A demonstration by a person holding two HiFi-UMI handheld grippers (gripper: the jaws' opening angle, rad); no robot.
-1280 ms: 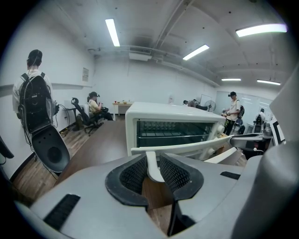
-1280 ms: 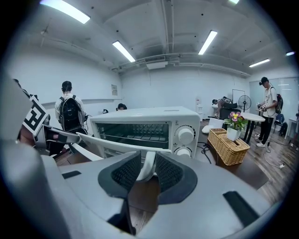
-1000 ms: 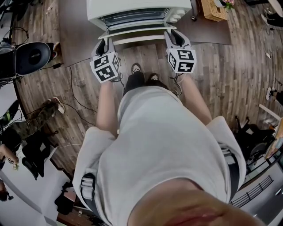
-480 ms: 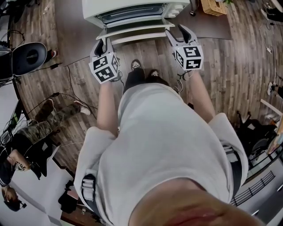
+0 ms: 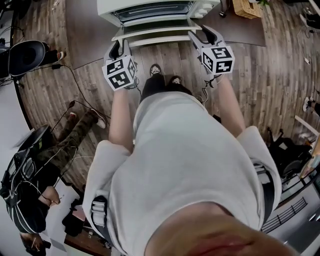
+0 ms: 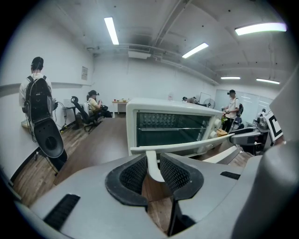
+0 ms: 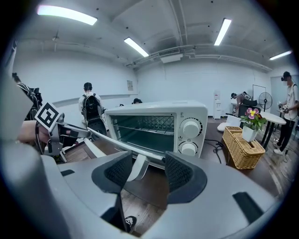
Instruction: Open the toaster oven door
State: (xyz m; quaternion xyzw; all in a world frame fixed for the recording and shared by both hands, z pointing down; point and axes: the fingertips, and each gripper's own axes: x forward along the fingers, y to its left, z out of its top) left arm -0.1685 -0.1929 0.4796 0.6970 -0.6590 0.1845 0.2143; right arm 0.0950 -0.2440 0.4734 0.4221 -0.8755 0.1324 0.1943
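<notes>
The white toaster oven (image 5: 150,10) stands on a dark table, its door (image 5: 155,31) folded down flat toward me. The door's white handle bar (image 5: 155,41) runs along its near edge. My left gripper (image 5: 119,49) is at the bar's left end; in the left gripper view the pads (image 6: 135,173) are shut on the handle's white end post (image 6: 152,163). My right gripper (image 5: 201,33) is at the bar's right end. Its jaws have just been opening and stand wide; the handle's right end (image 7: 135,167) lies between them, close to the left pad (image 7: 117,170) with clear room on the other side.
A wicker basket (image 7: 243,145) with a flower pot (image 7: 252,126) sits on the table right of the oven, a black cable (image 7: 219,142) beside it. A black round object (image 5: 22,57) and a person (image 5: 35,200) are on the wooden floor to my left.
The right gripper's jaws have spread apart off the handle's right end and the gripper has tilted slightly. The left gripper keeps its hold. The person on the left has moved nearer.
</notes>
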